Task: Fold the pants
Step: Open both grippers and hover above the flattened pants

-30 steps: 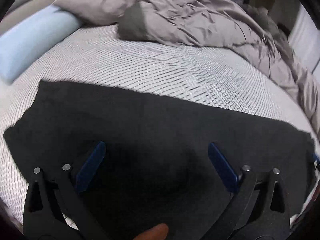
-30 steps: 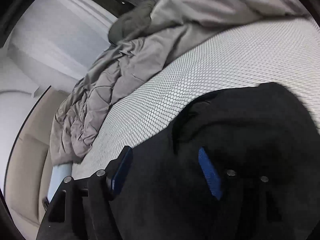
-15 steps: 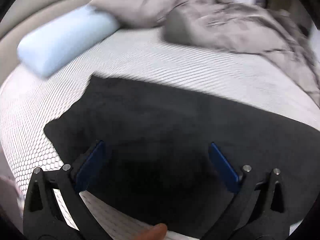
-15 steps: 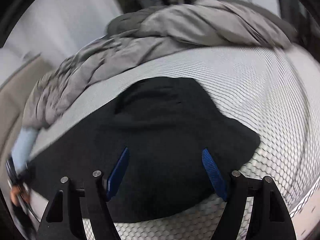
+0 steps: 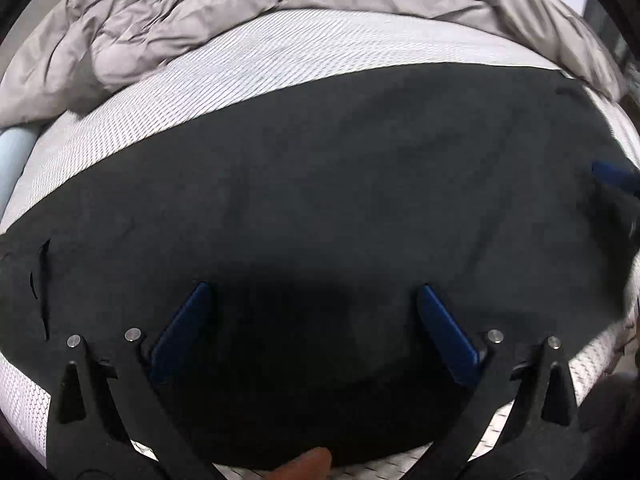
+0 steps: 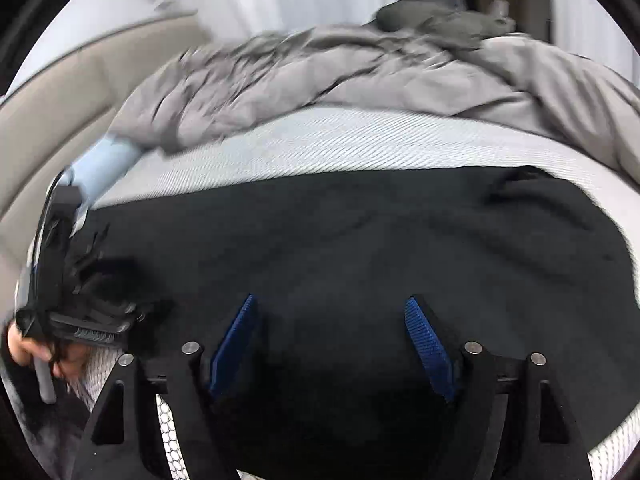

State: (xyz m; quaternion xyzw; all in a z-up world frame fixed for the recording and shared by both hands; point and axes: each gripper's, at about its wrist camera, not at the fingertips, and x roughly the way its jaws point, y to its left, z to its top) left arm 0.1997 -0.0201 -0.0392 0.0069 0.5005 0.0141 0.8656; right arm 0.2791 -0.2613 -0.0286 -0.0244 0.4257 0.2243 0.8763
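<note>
pants: black pants (image 5: 320,184) lie flat across the bed (image 5: 280,56), on the near side of the rumpled grey duvet (image 5: 200,12)
left hand-held gripper (image 5: 312,320): jaws wide, empty, over the pants
right hand-held gripper (image 6: 332,340): jaws wide, holding nothing
progress: looks like one long band; cross folds seem left

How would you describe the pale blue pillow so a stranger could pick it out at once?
Start at the white bed with black pants spread across it. Follow the crumpled grey blanket to its left end. The pillow pokes out there: the only smooth, pale blue roll.
</note>
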